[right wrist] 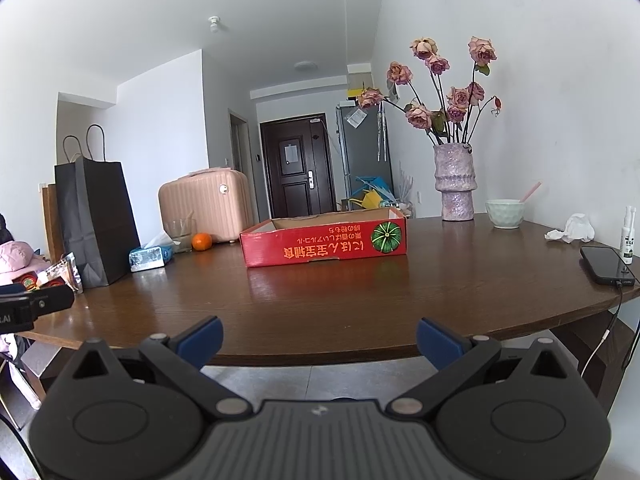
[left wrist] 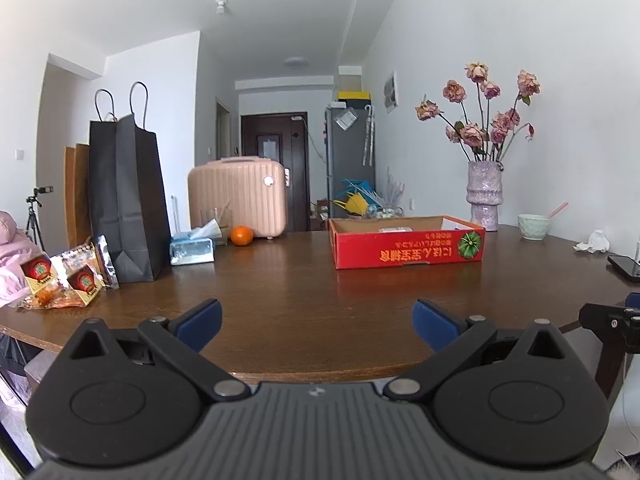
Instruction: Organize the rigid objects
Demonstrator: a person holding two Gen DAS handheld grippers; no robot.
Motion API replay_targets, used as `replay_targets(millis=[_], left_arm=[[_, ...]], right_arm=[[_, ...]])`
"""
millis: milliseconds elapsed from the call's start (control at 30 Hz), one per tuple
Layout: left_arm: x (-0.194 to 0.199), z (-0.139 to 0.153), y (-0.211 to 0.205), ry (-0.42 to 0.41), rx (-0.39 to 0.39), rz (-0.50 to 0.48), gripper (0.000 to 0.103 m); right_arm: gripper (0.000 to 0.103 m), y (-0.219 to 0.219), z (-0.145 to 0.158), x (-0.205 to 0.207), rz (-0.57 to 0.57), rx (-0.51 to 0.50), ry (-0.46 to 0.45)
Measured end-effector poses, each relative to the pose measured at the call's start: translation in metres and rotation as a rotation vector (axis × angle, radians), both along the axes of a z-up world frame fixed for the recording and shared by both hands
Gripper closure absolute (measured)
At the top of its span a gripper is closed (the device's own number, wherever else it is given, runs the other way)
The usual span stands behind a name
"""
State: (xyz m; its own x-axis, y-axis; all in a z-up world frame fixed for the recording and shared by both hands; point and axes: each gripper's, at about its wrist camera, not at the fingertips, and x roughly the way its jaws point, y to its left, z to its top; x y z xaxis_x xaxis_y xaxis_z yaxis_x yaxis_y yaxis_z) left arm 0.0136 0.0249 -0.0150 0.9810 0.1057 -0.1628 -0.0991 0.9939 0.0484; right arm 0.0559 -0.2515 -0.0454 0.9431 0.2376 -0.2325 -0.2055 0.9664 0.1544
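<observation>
One red box point(left wrist: 408, 249), one orange point(left wrist: 241, 236), one black paper bag point(left wrist: 124, 196), one pink case point(left wrist: 238, 198), one vase point(left wrist: 484, 195), one bowl point(left wrist: 533, 227), one phone point(right wrist: 606, 266), one tissue pack point(left wrist: 191, 251), and one spray bottle point(right wrist: 628, 240) stand on one table point(left wrist: 304, 304).

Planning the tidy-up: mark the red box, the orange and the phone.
red box point(right wrist: 324, 246), right wrist view, front wall.
orange point(left wrist: 241, 236), left wrist view, middle of fruit.
phone point(right wrist: 606, 265), right wrist view, dark screen.

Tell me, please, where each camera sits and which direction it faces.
Left wrist: sits on the left gripper at the table's near edge, facing the red cardboard box; its blue fingers show, spread apart.
Right wrist: sits on the right gripper, lower and further right, facing the same box; spread fingers show.
Shared: brown wooden table, box, black paper bag.
</observation>
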Motion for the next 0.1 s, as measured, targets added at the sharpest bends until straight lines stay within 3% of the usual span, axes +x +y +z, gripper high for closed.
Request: replay_targets(millis=[100], left_arm=[[-0.0028, -0.0011, -0.0019, -0.018, -0.004, -0.011, 0.0]], right_arm=[[0.0, 0.0005, -0.0003, 0.0003, 0.002, -0.001, 0.001]])
